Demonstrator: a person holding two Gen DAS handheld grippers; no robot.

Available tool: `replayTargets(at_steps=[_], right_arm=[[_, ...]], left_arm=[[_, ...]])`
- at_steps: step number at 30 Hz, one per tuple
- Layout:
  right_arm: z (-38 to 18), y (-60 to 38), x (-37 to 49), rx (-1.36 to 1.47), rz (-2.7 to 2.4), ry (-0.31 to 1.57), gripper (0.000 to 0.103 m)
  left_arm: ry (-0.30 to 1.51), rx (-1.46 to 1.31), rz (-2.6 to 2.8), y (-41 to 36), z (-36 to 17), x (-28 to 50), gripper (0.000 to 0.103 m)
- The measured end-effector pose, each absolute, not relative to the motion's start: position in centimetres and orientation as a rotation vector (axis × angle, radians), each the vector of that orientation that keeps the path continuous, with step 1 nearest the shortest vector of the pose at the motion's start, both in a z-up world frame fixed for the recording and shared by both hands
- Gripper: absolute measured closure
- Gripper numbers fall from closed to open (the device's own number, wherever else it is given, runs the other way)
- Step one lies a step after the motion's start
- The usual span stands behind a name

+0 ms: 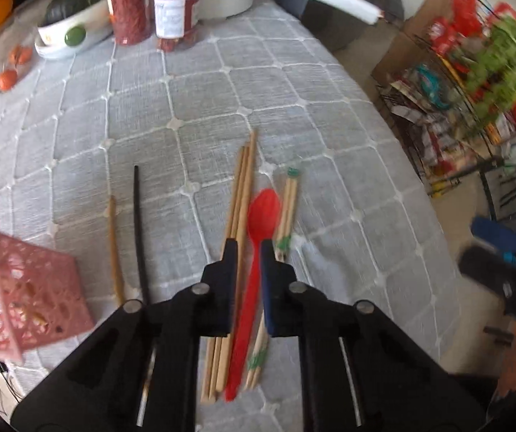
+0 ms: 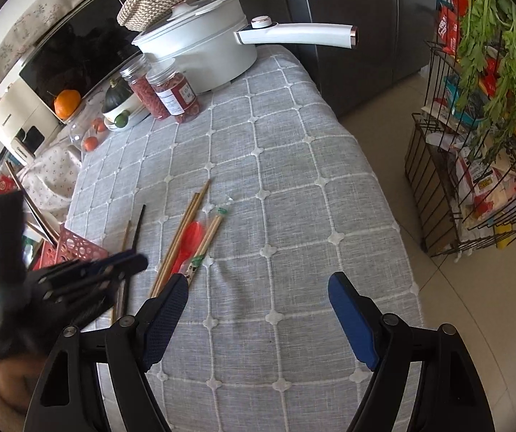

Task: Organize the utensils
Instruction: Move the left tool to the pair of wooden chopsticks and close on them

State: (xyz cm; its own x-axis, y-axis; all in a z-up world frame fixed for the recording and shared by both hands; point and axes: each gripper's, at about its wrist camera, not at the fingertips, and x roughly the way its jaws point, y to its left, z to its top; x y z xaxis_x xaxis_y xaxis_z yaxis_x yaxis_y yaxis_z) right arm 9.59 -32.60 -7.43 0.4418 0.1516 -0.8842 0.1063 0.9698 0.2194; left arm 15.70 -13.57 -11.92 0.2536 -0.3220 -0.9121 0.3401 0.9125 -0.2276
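1. The red spoon is lying on the grey-clothed table, bowl pointing away toward the white pot, handle running back toward the camera.
2. Wooden chopsticks and a wrapped pair are flanking it, parallel.
3. The left gripper is nearly closed, its jaws straddling the spoon's handle; whether they are touching it is unclear.
4. The right gripper is hanging wide open, holding nothing.
5. The pink basket is holding several chopsticks.

Pink basket blurred, cut off at left edge; contents unclear.
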Motion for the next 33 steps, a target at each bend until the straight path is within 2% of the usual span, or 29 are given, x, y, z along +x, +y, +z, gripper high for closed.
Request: replayTargets(at_steps=[12,26,33], right_arm=[[-7.4,-34.2,9.5,0.301,0.022,1.116,0.022],[-7.5,-33.7,9.8,0.296,0.023,1.122,0.022],[-7.8,-33.9,10.1,0.312,0.027,1.134,0.022]], left_arm=[[1.29,0.033,-0.39,-15.2,-14.8,17.9,0.093],[1.299,0.023,-0.381,-15.1,-15.3,18.7,0.093],[1.288,0.113,-0.346,-16.7,-15.6,19.2,0.093]])
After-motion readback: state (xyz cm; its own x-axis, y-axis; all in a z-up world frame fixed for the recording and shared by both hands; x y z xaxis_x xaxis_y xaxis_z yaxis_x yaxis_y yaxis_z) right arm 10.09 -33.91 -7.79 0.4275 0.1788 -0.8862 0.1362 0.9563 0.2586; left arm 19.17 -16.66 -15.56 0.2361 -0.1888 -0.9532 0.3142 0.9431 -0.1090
